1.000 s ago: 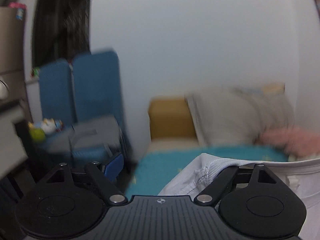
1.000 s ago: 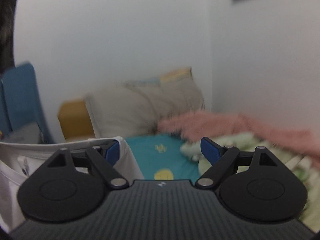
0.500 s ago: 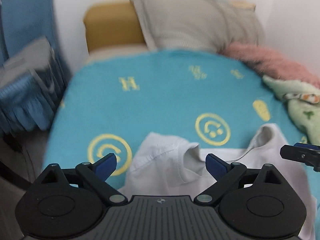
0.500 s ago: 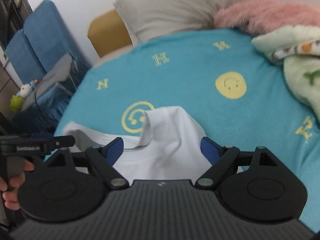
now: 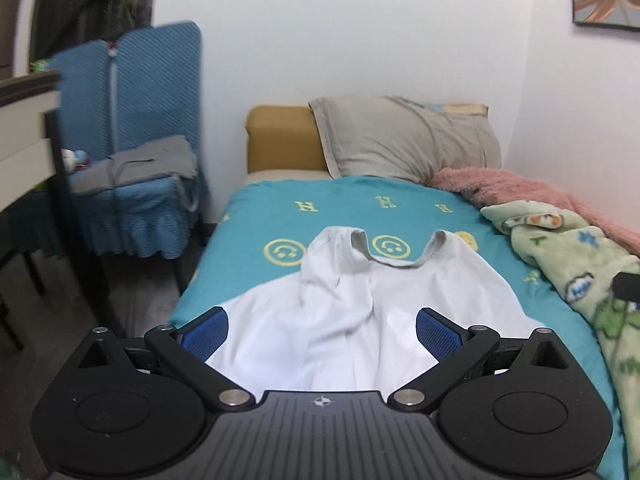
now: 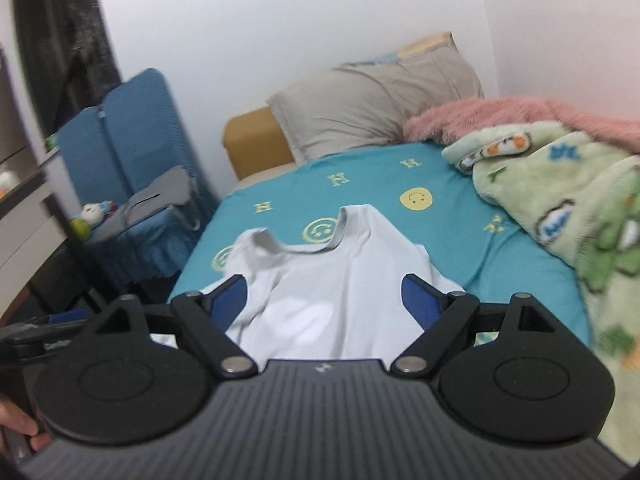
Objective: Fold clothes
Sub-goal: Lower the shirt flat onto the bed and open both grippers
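Observation:
A white T-shirt (image 5: 352,304) lies spread on the teal bed sheet (image 5: 248,220), its grey-edged collar (image 5: 394,262) toward the pillow and its left shoulder rumpled. My left gripper (image 5: 321,320) hovers open over the shirt's near part, with nothing between its blue pads (image 5: 204,328). My right gripper (image 6: 323,292) is also open above the same shirt (image 6: 340,280), empty. In the right wrist view the left gripper (image 6: 44,332) shows at the left edge, a person's hand (image 6: 16,424) below it. The shirt's near hem is hidden behind the gripper bodies.
A grey pillow (image 5: 404,140) leans at the head of the bed. A pink fluffy blanket (image 5: 500,184) and a green patterned blanket (image 5: 568,256) fill the right side. A blue-covered chair (image 5: 132,120) and a desk (image 5: 28,128) stand to the left.
The shirt, up at the grippers a second ago, now lies on the bed. Both grippers have let go and drawn back from the collar, so more of the shirt shows.

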Demonstrator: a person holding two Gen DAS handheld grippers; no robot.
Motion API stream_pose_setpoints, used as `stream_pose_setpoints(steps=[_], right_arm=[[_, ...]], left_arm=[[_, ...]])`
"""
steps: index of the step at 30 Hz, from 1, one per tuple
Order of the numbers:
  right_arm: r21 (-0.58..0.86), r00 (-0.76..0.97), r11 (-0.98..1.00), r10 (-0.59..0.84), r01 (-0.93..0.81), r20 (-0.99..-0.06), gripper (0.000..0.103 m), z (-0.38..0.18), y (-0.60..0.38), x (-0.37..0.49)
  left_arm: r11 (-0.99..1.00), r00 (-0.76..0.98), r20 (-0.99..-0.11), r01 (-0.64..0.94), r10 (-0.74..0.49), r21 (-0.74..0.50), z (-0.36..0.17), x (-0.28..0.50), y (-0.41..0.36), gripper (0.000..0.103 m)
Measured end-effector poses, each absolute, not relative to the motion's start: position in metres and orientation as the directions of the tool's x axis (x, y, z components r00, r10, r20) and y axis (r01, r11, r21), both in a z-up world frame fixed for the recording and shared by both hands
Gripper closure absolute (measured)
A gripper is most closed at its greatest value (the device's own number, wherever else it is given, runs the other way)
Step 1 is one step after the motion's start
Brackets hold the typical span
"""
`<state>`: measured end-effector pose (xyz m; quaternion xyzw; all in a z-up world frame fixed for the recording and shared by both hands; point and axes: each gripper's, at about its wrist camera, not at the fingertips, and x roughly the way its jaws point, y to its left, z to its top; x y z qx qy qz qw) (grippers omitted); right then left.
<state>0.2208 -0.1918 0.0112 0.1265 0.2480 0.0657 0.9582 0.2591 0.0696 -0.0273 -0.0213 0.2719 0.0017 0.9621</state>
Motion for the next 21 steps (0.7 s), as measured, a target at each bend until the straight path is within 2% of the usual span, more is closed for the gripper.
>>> stream_pose_setpoints(steps=[5,9,12,18,21], right_arm=[[0.255,0.895,0.962,0.194,-0.095,-0.401,0.018,0.026,-0.188,0.139],[0.24,0.911,0.963,0.208,-0.126,-0.356,0.018,0.025,-0.188,0.101],[0.252,0.923,0.958,0.219,-0.141,-0.316,0.018,0.011,-0.193,0.084],[0.228,0.916,0.963,0.217,-0.144,-0.337,0.018,-0.01,-0.194,0.07],[0.244,0.923,0.958,0.223,-0.149,-0.314,0.018,-0.008,-0.197,0.069]], left_arm=[[0.999,0.887,-0.461,-0.035,0.03,-0.002,-0.014,0.157,0.049,0.002],[0.999,0.906,-0.422,-0.032,0.036,0.017,-0.013,0.109,0.036,0.002],[0.999,0.91,-0.412,-0.033,0.044,0.033,-0.022,0.091,0.029,0.002],[0.998,0.908,-0.417,-0.057,0.044,-0.018,-0.045,0.083,0.032,0.002],[0.998,0.9,-0.435,-0.058,0.038,-0.032,-0.055,0.084,0.031,0.002]])
